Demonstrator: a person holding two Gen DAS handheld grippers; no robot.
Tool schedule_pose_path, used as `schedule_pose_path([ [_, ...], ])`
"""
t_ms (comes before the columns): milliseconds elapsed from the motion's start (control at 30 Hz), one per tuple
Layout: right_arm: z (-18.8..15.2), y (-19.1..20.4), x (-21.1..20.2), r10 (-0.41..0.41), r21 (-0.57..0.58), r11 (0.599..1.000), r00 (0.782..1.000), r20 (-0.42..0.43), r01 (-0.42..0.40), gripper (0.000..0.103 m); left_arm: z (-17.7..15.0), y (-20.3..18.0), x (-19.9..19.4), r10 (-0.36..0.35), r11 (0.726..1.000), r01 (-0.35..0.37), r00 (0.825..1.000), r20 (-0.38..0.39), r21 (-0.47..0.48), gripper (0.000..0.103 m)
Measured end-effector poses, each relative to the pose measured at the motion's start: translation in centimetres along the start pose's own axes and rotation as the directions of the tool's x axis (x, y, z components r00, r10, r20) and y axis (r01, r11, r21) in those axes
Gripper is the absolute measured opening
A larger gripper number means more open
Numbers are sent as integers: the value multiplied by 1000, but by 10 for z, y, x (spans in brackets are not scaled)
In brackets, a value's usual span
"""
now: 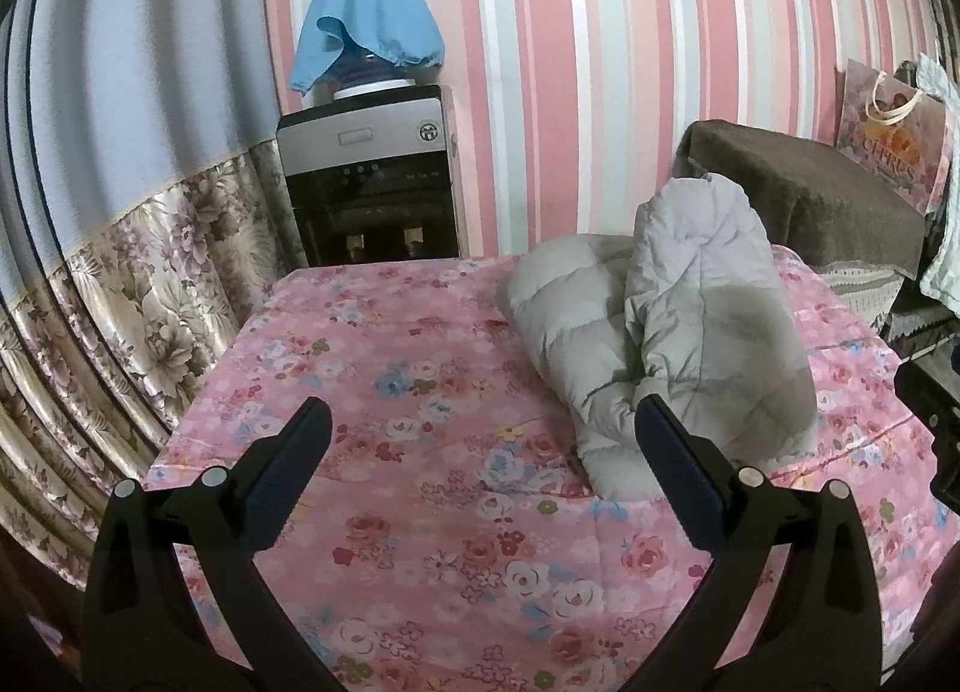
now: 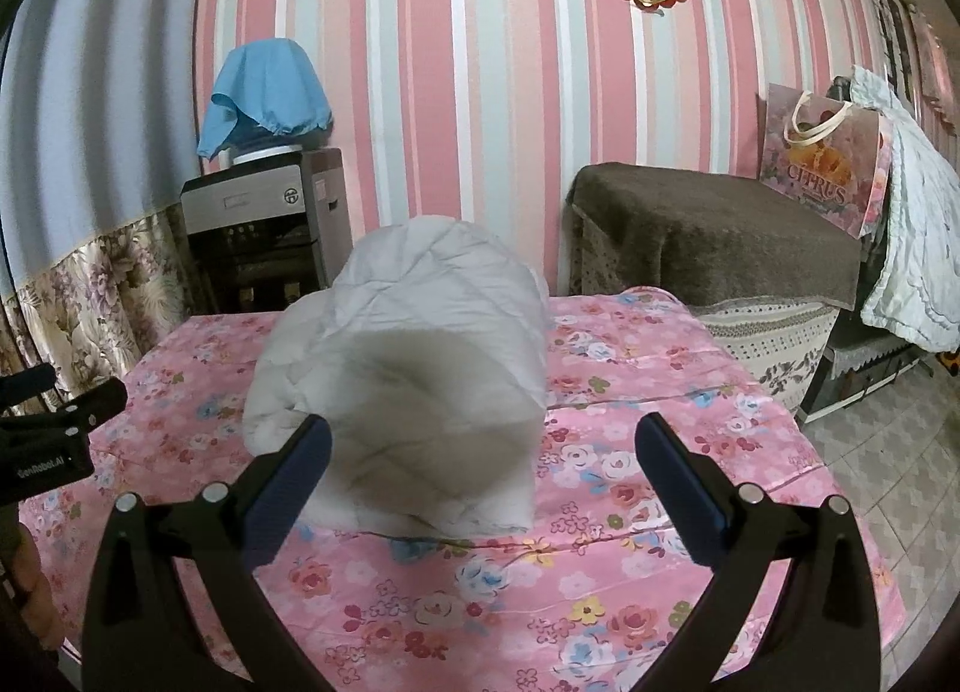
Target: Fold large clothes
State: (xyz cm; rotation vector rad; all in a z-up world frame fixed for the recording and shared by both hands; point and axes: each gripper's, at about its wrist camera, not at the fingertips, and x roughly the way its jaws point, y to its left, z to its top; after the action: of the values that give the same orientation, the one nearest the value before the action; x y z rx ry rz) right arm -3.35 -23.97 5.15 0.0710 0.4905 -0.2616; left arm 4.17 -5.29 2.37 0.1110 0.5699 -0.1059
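A pale grey quilted puffer jacket [image 1: 678, 332] lies bundled in a thick folded heap on the pink floral cloth [image 1: 420, 452] that covers the table. In the right wrist view the same jacket [image 2: 414, 386] sits straight ahead, with a dark smudge on its near face. My left gripper [image 1: 483, 422] hovers open above the cloth, left of the jacket, its right finger just in front of the bundle's near edge. My right gripper [image 2: 483, 440] is open too, held in front of the jacket with nothing between its fingers. The left gripper's body [image 2: 48, 428] shows at the left edge.
A water dispenser [image 1: 372, 176] topped with a blue cloth stands against the striped wall behind the table. A brown-covered cabinet [image 2: 714, 236] with a gift bag [image 2: 822, 158] is at the right. Flowered curtains [image 1: 120, 272] hang at the left. Tiled floor [image 2: 888, 464] lies right of the table.
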Motion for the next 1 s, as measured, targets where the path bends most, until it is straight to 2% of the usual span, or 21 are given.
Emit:
schedule_pose_path([
  [1000,1,4,3,-4,-33,999,1000,0,4,102,-2,-1,4,-15,1000,15,1000,-25,6,100],
])
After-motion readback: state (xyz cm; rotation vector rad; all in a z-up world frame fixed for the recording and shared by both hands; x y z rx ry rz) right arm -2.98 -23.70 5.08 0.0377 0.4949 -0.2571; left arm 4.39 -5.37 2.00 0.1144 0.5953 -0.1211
